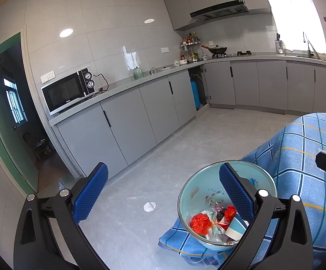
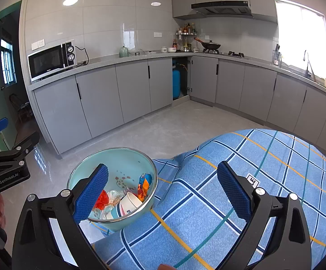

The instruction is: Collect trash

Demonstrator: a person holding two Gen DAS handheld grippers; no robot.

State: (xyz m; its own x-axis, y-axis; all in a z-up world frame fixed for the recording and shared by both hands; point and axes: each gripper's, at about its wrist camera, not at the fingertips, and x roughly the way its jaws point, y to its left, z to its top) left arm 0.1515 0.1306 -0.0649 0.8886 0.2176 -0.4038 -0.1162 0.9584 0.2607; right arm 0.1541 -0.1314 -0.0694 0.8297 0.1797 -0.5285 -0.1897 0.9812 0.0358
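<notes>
The pale blue bowl [image 2: 127, 164] sits at the edge of my surface, on the blue checked cloth [image 2: 241, 180], and it holds the trash — crumpled red wrappers [image 1: 200, 223], a paper cup [image 2: 130, 202] lying on its side, an orange-and-blue packet [image 2: 145, 181] leaning on the bowl's wall. My left gripper [image 1: 163, 193] hangs above the floor beside the bowl, jaws spread wide, nothing in them. My right gripper [image 2: 163, 191] hovers over the cloth next to the bowl — equally wide apart and empty.
</notes>
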